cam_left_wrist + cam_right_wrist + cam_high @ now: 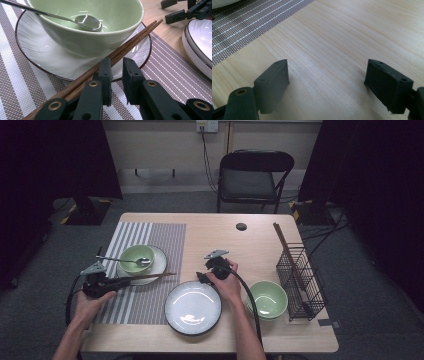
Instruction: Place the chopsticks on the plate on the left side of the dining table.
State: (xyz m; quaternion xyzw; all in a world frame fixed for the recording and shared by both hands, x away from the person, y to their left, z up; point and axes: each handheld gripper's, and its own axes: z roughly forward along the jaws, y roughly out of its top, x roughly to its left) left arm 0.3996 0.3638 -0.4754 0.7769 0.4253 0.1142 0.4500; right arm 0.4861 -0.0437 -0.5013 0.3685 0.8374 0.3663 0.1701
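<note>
Left side: left gripper (116, 283) is seen low over the striped mat (150, 270), near the front-left table edge. Jaws are nearly closed, a narrow gap left between the pads; whether anything is pinched cannot be told. In the left gripper view the chopsticks (120, 51) pass to the outside of one jaw, not between the pads.

Chopsticks are laid across the near rim of the small plate (159, 265), touching the green bowl (87, 42) w/ spoon (88, 23) inside.

Risks, as judged:
- If closed as is, chopsticks may be missed or only one caught; pair could split & roll off the rim.
- Sideways push on the sticks could nudge bowl/plate & tip the spoon out.

Centre: big white plate (192, 307) is just beside the mat; a swung stick tip could strike it.

Right: right gripper (204, 276) is held wide open over bare table (352, 37), nothing gripped. Low risk there.
</note>
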